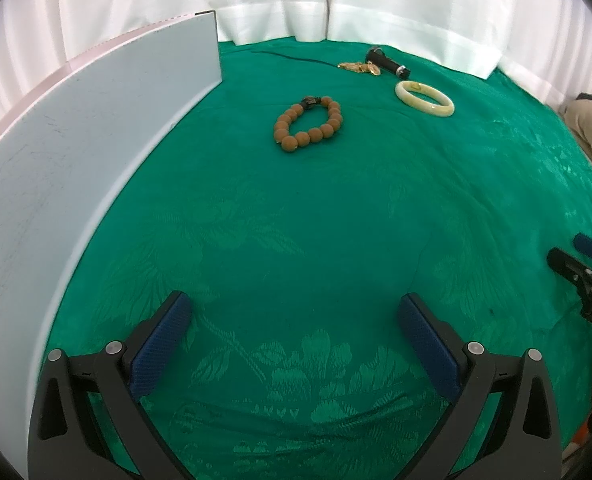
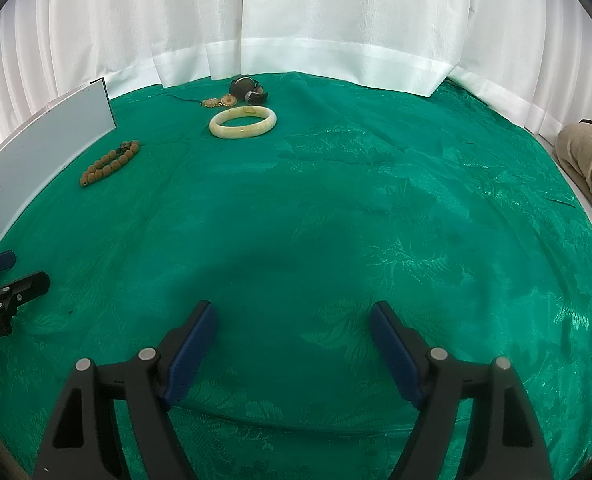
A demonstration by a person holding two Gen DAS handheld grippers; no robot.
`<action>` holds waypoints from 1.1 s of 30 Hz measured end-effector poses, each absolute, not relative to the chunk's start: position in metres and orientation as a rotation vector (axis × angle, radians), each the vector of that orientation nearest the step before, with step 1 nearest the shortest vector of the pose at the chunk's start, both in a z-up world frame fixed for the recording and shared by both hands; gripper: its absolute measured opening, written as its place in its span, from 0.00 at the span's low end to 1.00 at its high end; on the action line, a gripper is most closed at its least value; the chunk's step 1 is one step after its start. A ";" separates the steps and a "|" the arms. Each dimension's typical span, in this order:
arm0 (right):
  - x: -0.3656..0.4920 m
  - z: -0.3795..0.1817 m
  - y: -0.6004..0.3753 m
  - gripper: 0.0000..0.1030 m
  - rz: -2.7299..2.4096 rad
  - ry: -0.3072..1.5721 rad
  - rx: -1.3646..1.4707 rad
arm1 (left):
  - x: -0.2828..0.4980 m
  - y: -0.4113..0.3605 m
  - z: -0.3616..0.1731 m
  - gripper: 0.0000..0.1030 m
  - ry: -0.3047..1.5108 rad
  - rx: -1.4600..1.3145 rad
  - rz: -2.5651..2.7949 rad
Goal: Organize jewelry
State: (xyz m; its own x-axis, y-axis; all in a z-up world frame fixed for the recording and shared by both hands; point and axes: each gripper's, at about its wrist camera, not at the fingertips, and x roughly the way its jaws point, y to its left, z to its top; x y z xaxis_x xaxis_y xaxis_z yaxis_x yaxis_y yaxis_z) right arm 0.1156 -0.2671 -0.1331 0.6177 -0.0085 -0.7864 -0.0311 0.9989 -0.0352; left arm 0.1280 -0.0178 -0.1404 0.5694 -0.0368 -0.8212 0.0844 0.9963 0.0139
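On the green-clothed table, 4 pieces are seen far from both grippers: a brown bead bracelet, a pale cream bangle, a gold chain and a black watch. Left gripper and right gripper jaws are released, empty.

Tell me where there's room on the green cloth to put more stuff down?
The whole near stretch of green cloth is bare, from both open grippers up to the bead bracelet and pale bangle. It is crowded only at the far edge, where the gold necklace and black watch bunch by the white curtain.
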 end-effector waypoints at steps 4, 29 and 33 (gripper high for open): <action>0.116 -0.133 -0.267 0.79 0.013 0.905 -0.047 | 0.128 -0.017 -0.140 1.00 0.962 0.055 -0.070; 0.115 -0.133 -0.267 0.80 0.013 0.905 -0.046 | 0.184 -0.015 -0.067 0.99 1.056 0.009 -0.259; 0.115 -0.133 -0.267 0.80 0.013 0.906 -0.046 | 0.232 -0.018 -0.064 0.98 1.037 0.027 -0.231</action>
